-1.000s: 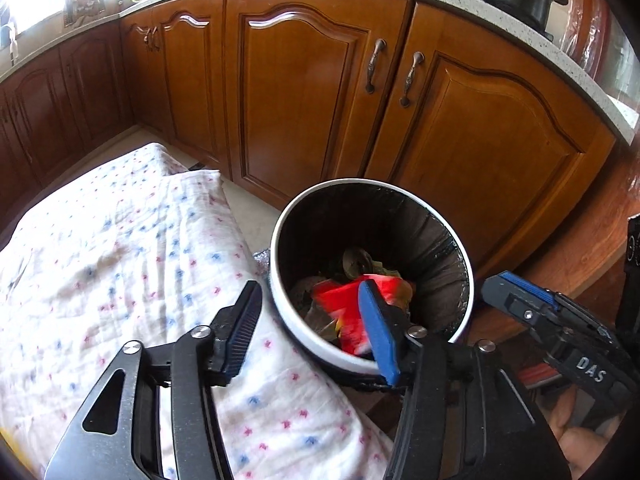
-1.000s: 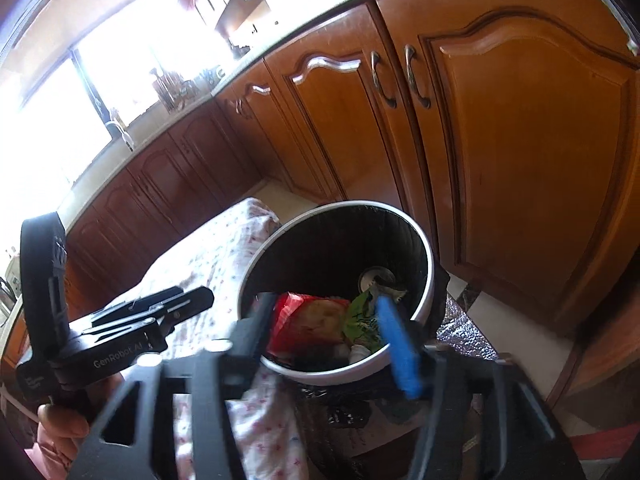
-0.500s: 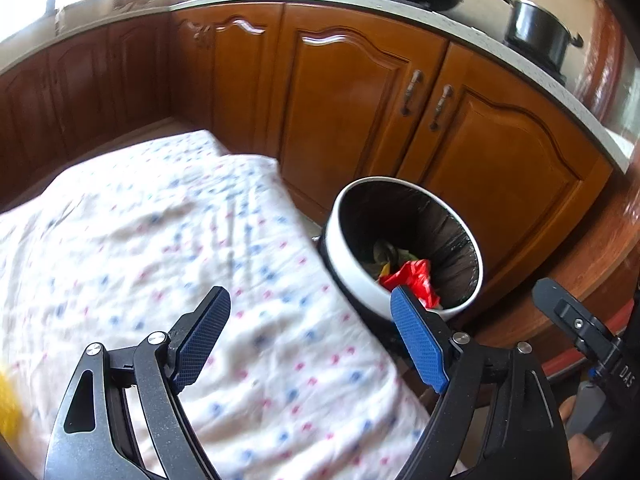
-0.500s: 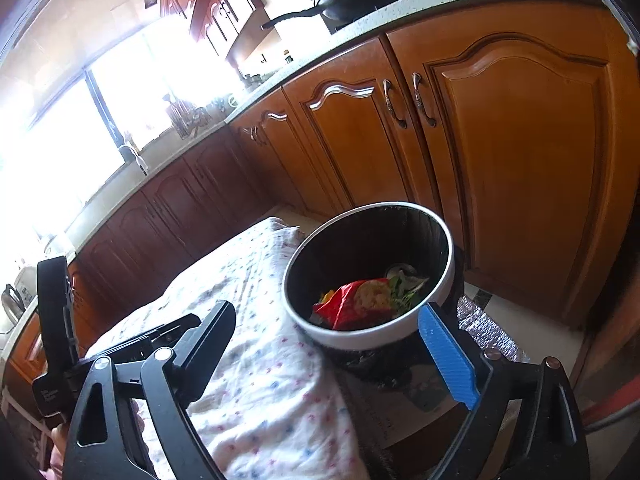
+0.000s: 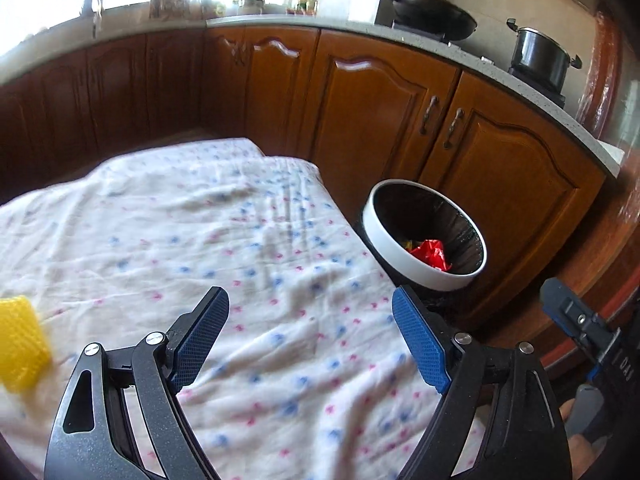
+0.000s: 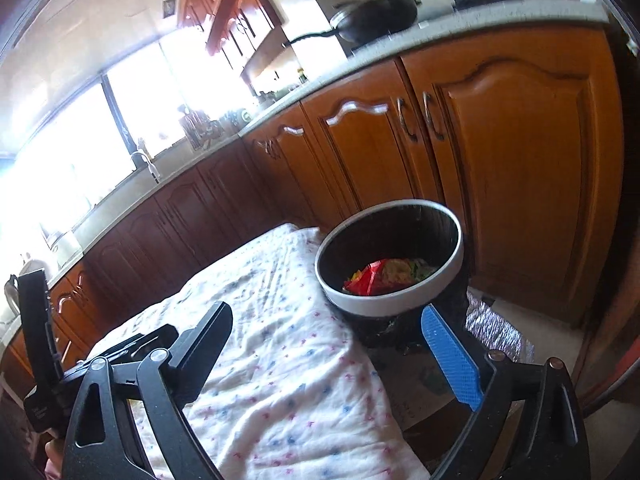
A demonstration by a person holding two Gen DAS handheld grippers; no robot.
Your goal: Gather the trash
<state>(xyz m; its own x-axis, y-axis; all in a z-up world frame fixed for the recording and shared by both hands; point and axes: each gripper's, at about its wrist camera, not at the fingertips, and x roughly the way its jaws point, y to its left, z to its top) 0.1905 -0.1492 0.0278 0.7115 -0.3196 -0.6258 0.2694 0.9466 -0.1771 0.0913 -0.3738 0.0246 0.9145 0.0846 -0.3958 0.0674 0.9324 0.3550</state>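
While both tools stood open and empty, jaws just widened, the left tool [image 5: 308,334] was nearer the yellow item [image 5: 20,344], which lay on the cloth [image 5: 240,240] at its far left; the bin [image 5: 424,236] stood ahead right of it.

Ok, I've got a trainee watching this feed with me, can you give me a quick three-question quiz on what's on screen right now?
1. True or false: the left tongs grip a piece of trash.
2. What colour is the brightest wrapper lying in the bin?
3. Where does the yellow object sit? A) inside the bin B) on the patterned cloth, at the left edge of the left wrist view C) on the counter beside the pot

Key:
1. False; they are open with nothing between them, as are the right tongs.
2. Red.
3. B.
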